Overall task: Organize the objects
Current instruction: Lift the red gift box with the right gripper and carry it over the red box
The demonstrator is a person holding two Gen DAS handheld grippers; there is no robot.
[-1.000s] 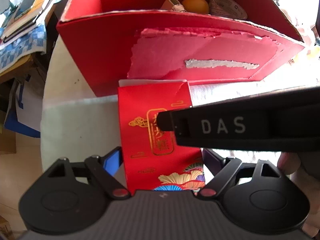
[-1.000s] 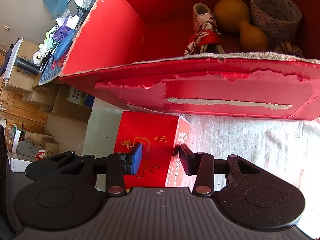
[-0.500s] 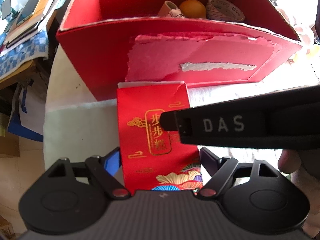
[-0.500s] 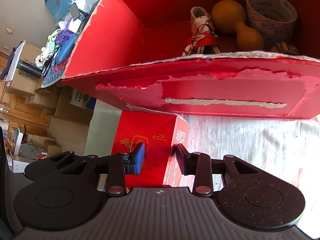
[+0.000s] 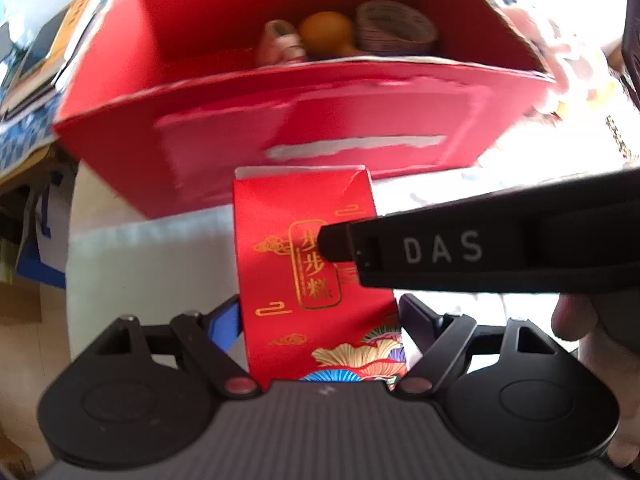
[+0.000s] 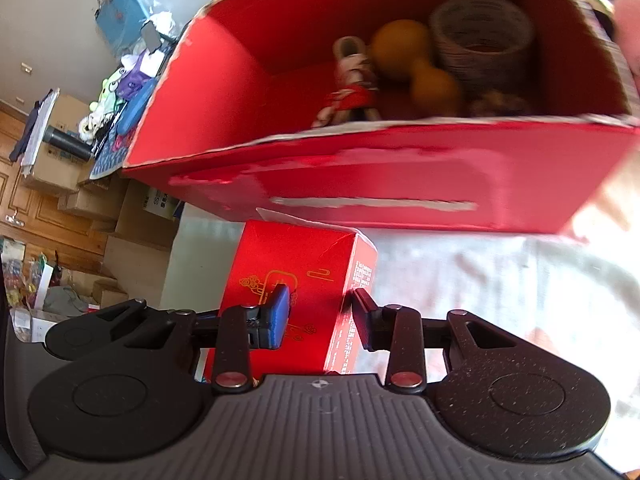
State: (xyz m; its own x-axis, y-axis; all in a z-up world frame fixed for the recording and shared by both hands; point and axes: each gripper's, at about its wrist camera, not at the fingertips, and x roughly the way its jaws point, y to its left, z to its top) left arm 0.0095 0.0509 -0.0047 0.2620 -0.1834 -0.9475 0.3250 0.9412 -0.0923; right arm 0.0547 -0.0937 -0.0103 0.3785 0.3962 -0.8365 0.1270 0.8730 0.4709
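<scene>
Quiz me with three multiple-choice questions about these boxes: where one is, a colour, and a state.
1. Where is the small box?
A. Inside the big box
B. Outside the big box, in front of its near wall
C. Under the big box

2. What colour is the gourd?
A. Green
B. Blue
C. Orange-brown

3. How is the big box?
A. Open at the top
B. Shut with a lid
C. Folded flat

Answers:
1. B: both views show the small box on the near side of the big box's front wall.
2. C: the gourd shows orange-brown against the red inside.
3. A: its contents can be seen from above, with no lid over them.
</scene>
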